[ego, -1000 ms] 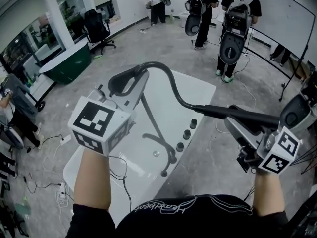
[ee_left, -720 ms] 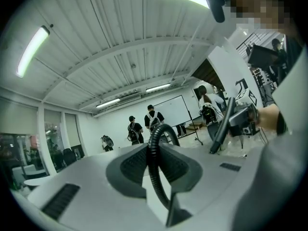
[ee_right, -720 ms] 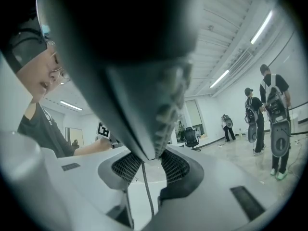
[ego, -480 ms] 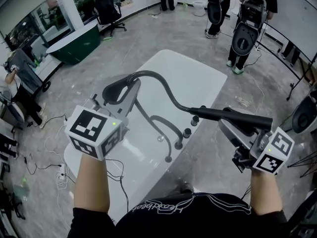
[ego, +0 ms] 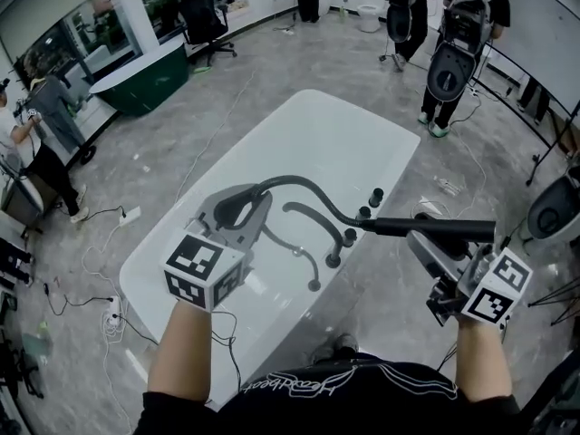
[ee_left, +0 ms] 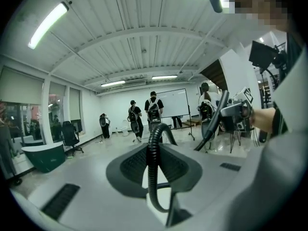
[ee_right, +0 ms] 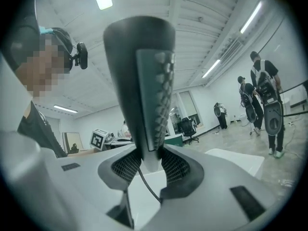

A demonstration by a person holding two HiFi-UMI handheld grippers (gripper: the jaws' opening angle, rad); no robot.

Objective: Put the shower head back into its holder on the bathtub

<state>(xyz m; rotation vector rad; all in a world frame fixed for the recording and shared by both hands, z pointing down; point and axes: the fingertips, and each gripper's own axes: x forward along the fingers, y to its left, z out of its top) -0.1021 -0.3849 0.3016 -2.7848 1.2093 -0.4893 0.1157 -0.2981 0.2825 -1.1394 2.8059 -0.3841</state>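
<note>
The black shower head (ego: 426, 227) was clamped by the right gripper (ego: 424, 240) and its ribbed hose (ego: 299, 184) was pinched by the left gripper (ego: 237, 211) above the white bathtub (ego: 317, 130).

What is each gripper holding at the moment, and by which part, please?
The right gripper clamps the shower head by its handle; the left gripper clamps the hose partway along its length.
</note>
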